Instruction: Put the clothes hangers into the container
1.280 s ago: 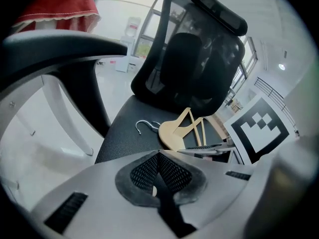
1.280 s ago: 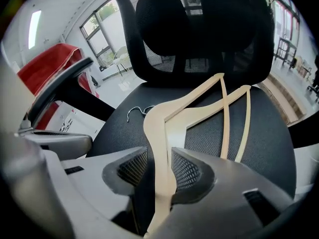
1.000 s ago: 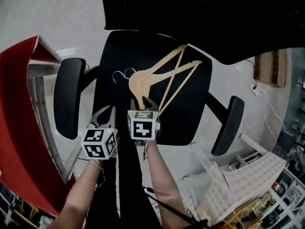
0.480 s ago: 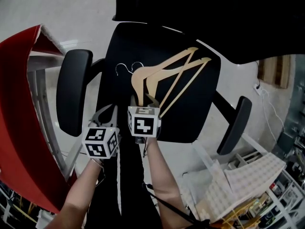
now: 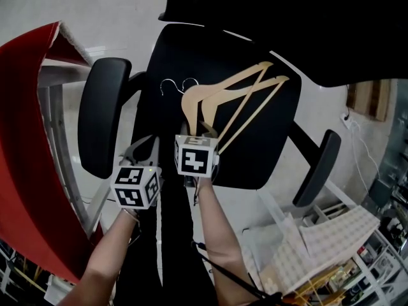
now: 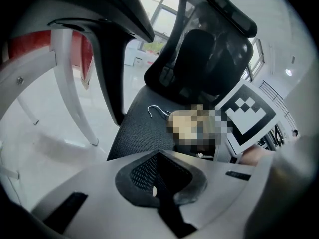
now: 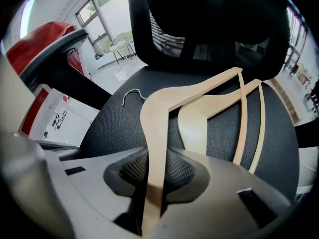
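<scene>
Two pale wooden hangers (image 5: 224, 97) with thin metal hooks (image 5: 171, 83), lying overlapped on black mesh chair seat (image 5: 258, 148), right gripper (image 5: 203, 132) clamped on one hanger's arm, left gripper (image 5: 146, 146) closed, empty, just beside it

looks steeply down on a black chair seat (image 5: 255, 152) between two dark armrests (image 5: 102, 123). finds the left hanger (image 5: 189, 110) and a second hanger (image 5: 258, 94), both pale wood, overlapped on that surface, wire hooks (image 5: 171, 85) pointing up-left. shows the right gripper (image 5: 205, 131) with jaws at the left hanger's near arm, and the left gripper (image 5: 145, 146) just beside it, near the seat's left edge.
</scene>
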The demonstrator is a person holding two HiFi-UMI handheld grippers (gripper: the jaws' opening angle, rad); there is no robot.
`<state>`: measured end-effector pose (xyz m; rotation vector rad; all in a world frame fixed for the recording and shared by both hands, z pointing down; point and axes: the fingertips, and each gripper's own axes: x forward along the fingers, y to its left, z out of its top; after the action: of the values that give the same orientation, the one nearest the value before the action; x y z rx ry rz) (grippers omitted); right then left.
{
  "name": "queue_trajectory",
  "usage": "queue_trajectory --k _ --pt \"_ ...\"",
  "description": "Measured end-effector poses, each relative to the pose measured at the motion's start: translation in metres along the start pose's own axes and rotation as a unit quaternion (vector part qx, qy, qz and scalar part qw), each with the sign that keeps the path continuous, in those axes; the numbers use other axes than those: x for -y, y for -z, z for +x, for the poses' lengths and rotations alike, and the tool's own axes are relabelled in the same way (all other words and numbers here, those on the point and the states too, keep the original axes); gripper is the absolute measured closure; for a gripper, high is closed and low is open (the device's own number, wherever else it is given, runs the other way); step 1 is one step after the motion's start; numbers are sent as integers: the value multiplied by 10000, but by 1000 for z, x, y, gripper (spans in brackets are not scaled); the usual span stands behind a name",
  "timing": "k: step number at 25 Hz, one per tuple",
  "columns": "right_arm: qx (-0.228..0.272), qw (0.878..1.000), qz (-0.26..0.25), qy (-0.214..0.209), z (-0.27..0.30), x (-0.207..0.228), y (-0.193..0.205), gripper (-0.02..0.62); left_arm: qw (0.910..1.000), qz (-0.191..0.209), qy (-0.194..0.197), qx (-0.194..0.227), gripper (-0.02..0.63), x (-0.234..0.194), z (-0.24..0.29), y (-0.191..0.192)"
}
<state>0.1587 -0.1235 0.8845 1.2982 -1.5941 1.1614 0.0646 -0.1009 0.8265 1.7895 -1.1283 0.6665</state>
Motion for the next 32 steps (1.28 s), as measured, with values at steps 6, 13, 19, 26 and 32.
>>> queue_trajectory --k 6,13,19,26,32 --pt "170 9994 -73 303 -11 1 1 489 9998 203 76 -15 606 12 -14 2" --pt "262 9988 50 413 -36 4 8 492 9996 247 152 13 606 20 -36 1" --pt "394 9976 251 504 -67 8 7 492 9993 327 184 73 606 27 -56 -5" --pt "645 9955 482 503 -119 2 3 492 9983 481 257 224 606 51 -90 -21" --pt "954 9928 552 472 -174 -9 -12 492 9972 586 270 390 606 71 -130 -47"
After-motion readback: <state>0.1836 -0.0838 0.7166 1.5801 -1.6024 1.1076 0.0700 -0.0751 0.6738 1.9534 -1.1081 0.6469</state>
